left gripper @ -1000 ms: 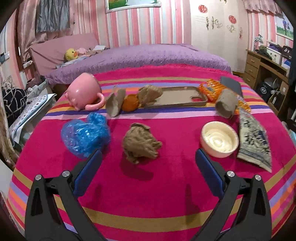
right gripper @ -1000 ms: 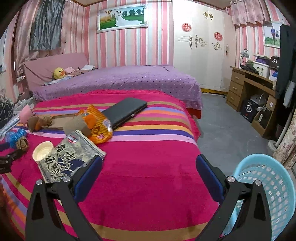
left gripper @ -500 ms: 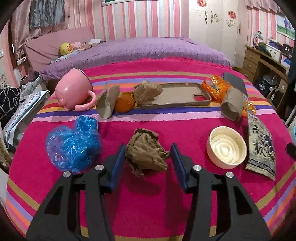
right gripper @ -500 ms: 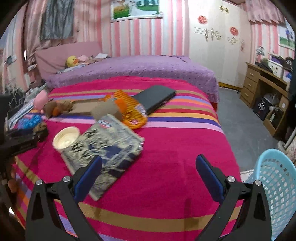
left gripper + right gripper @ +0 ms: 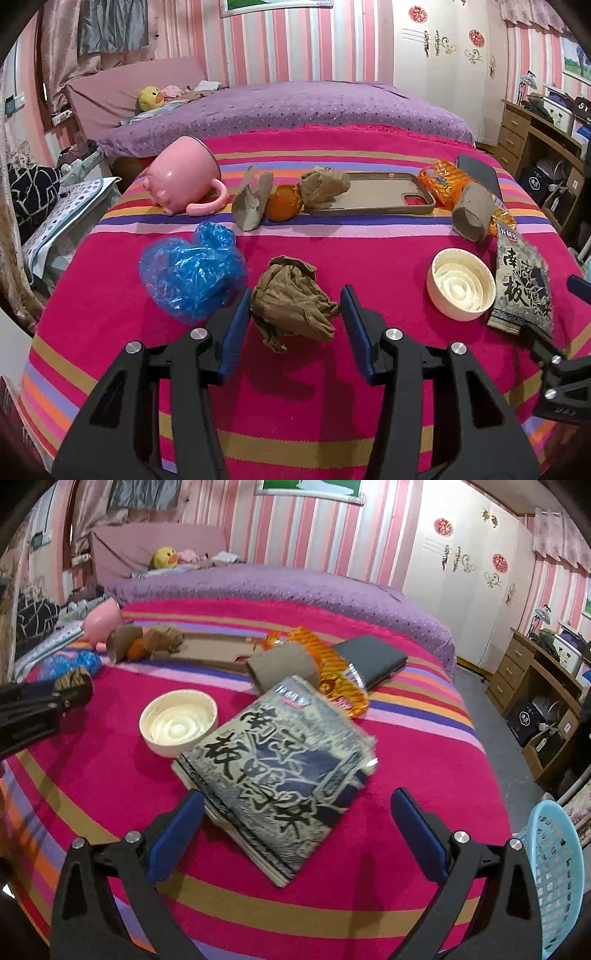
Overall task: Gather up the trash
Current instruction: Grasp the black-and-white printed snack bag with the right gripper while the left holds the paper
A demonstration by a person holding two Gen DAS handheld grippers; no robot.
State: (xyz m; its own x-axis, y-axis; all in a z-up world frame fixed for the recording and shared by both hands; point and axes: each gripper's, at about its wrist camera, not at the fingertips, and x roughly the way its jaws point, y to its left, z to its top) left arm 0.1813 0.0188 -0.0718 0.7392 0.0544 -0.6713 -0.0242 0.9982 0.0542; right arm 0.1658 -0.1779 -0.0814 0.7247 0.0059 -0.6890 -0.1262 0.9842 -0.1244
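Observation:
On the striped pink bedspread lies a crumpled brown paper wad. My left gripper is shut on it, one blue pad against each side. In the right wrist view, my right gripper stands wide open low over a grey-black snack packet. The packet's near end lies between its fingers, and the pads are clear of it. Other trash lies around: a blue plastic bag, a white lid, a cardboard tube and an orange snack bag.
A tipped pink mug, an orange, brown paper scraps and a phone case line the far side. A dark flat case lies beyond. A light blue basket stands on the floor at right.
My left gripper went from wide open to shut around the brown wad, then held still. My right gripper swung left over the bed and now frames the snack packet.

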